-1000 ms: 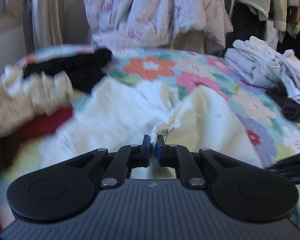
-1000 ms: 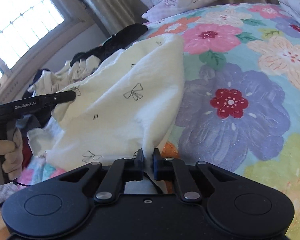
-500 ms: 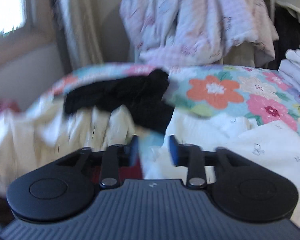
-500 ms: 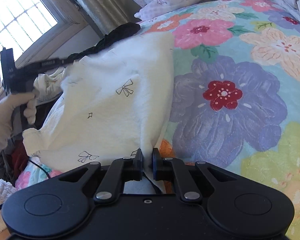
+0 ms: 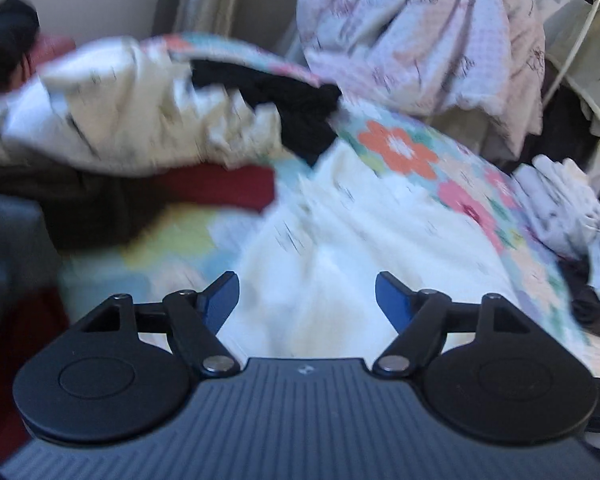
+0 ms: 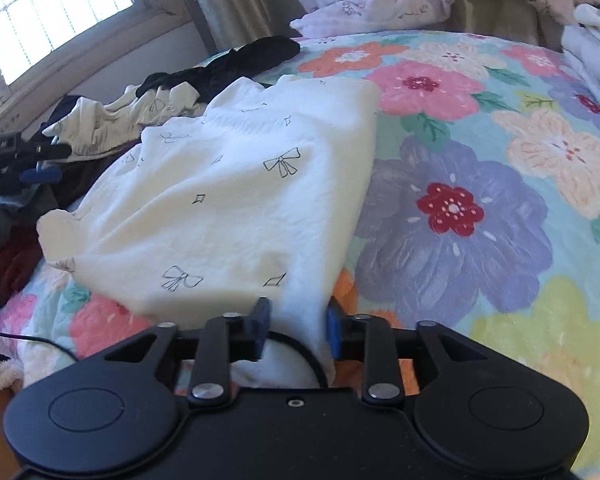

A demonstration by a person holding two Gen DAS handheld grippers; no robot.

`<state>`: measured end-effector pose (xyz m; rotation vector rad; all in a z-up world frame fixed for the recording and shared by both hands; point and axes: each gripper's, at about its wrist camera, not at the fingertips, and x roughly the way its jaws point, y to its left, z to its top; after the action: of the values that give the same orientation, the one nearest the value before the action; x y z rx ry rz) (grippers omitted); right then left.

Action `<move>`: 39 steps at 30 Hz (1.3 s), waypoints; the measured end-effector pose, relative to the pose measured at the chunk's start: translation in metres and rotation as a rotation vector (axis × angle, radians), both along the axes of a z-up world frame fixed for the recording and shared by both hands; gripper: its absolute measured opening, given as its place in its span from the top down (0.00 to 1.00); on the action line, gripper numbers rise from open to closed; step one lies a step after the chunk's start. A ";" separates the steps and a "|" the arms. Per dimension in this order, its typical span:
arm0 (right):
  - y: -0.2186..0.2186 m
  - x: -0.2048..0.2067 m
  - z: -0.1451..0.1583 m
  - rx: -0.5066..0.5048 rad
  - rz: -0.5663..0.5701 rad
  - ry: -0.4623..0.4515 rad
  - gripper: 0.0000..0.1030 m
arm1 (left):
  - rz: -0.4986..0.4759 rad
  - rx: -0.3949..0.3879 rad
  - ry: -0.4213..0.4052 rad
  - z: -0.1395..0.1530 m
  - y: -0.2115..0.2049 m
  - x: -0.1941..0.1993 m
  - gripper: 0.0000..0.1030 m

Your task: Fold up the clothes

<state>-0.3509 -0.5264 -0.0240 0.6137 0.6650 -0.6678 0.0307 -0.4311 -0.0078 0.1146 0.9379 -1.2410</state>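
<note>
While the white garment with bows (image 6: 236, 204) lies folded on the flowery bed (image 6: 480, 208), the right gripper (image 6: 296, 330) has its jaws opening around the near corner at six o'clock. The left gripper (image 5: 306, 300) jaws are opening wide, holding nothing.

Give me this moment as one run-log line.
step: fold laid down | white garment: flat on floral bedspread | left gripper: opening, empty | right gripper: opening, garment corner between jaws
</note>
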 end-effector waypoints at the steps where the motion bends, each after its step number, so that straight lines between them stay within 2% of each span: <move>1: 0.003 -0.002 0.002 0.005 -0.009 -0.002 0.60 | -0.005 0.011 0.059 -0.006 0.000 -0.001 0.27; 2: 0.006 -0.005 0.002 0.012 -0.017 0.002 0.59 | -0.006 0.029 0.099 -0.012 0.000 -0.004 0.27; 3: 0.010 -0.008 0.003 0.011 -0.024 0.011 0.59 | -0.008 0.053 0.103 -0.016 0.000 -0.008 0.27; 7: 0.023 -0.020 0.005 0.023 -0.054 0.017 0.54 | -0.009 0.168 -0.029 -0.029 -0.009 -0.023 0.27; 9: 0.027 -0.026 0.007 0.029 -0.073 0.006 0.53 | -0.010 0.196 0.000 -0.038 -0.012 -0.021 0.27; 10: 0.028 -0.028 0.008 0.029 -0.083 -0.002 0.53 | -0.023 0.193 0.015 -0.042 -0.013 -0.021 0.32; 11: 0.028 -0.029 0.010 0.024 -0.096 -0.013 0.52 | -0.031 0.185 0.016 -0.044 -0.012 -0.021 0.50; 12: 0.028 -0.031 0.012 0.020 -0.109 -0.026 0.52 | -0.034 0.165 0.012 -0.043 -0.010 -0.022 0.81; 13: 0.027 -0.032 0.015 0.016 -0.119 -0.046 0.51 | -0.018 0.120 0.017 -0.039 -0.006 -0.020 0.93; 14: 0.025 -0.034 0.018 0.014 -0.128 -0.067 0.51 | 0.017 0.047 0.036 -0.032 0.001 -0.016 0.94; 15: 0.022 -0.036 0.020 0.015 -0.131 -0.095 0.49 | 0.044 -0.020 0.049 -0.024 0.008 -0.011 0.94; 17: 0.013 -0.037 0.023 0.022 -0.140 -0.140 0.46 | 0.083 -0.099 0.036 -0.010 0.019 -0.007 0.94; 20: -0.007 -0.032 0.019 0.031 -0.189 -0.141 0.46 | 0.109 -0.094 -0.001 -0.002 0.027 -0.011 0.95; 23: -0.028 -0.025 0.014 0.058 -0.216 -0.147 0.46 | 0.122 -0.039 -0.043 -0.001 0.029 -0.018 0.92; 25: -0.038 -0.019 0.014 0.066 -0.211 -0.165 0.46 | 0.142 0.013 0.011 -0.007 0.028 -0.015 0.76; 26: -0.042 -0.016 0.015 0.066 -0.207 -0.173 0.46 | 0.159 0.035 0.049 -0.011 0.028 -0.012 0.58; 27: -0.042 -0.012 0.018 0.034 -0.196 -0.168 0.46 | 0.180 0.048 0.077 -0.015 0.029 -0.010 0.54; 28: -0.042 -0.007 0.023 -0.005 -0.178 -0.167 0.46 | 0.203 0.049 0.086 -0.017 0.031 -0.009 0.54; 30: -0.033 0.000 0.034 -0.129 -0.155 -0.163 0.46 | 0.218 0.035 0.065 -0.015 0.033 -0.009 0.52; 31: -0.023 0.004 0.041 -0.223 -0.126 -0.149 0.46 | 0.221 0.038 0.055 -0.015 0.033 -0.010 0.51; 33: -0.005 0.011 0.049 -0.353 -0.057 -0.122 0.46 | 0.207 0.067 0.058 -0.019 0.030 -0.013 0.45; 35: -0.001 0.013 0.049 -0.343 -0.031 -0.132 0.44 | 0.159 0.107 0.080 -0.024 0.022 -0.019 0.45; 37: -0.007 0.011 0.043 -0.270 -0.046 -0.153 0.34 | 0.142 0.091 0.052 -0.024 0.021 -0.030 0.59; 38: -0.014 0.009 0.036 -0.207 -0.058 -0.154 0.33 | 0.131 0.081 0.018 -0.023 0.019 -0.036 0.86; 39: -0.020 0.007 0.028 -0.141 -0.059 -0.140 0.34 | 0.119 0.074 -0.021 -0.021 0.018 -0.042 0.99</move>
<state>-0.3435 -0.5468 0.0035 0.5458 0.4668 -0.7136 -0.0113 -0.4130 -0.0287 0.1283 0.9594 -1.0944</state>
